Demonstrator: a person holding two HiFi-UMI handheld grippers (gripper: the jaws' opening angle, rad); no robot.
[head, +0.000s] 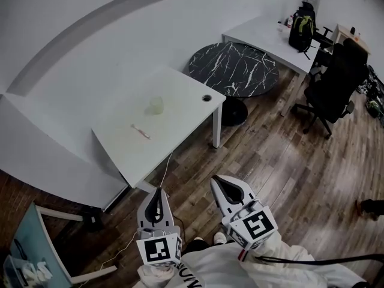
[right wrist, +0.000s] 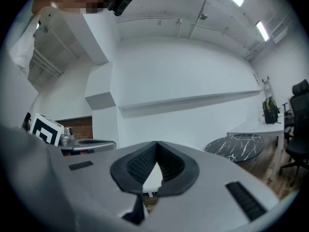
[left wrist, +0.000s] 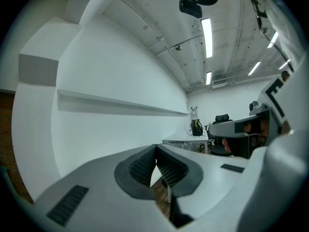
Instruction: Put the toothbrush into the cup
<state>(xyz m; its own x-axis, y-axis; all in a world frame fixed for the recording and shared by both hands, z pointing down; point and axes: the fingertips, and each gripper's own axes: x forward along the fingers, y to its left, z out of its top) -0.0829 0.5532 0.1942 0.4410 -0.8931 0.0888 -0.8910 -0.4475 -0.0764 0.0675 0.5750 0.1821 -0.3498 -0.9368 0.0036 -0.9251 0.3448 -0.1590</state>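
While my left gripper (head: 158, 198) and right gripper (head: 223, 188) hover with jaws pressed together on nothing, well short of the white table (head: 183, 87), the toothbrush (head: 140, 131) lies flat toward the tabletop's near edge, apart from the cup (head: 156, 105) at mid-tabletop

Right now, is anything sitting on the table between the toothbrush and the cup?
Nothing visible does. The toothbrush lies flat on the white table, apart from the cup, and only bare tabletop shows between them.
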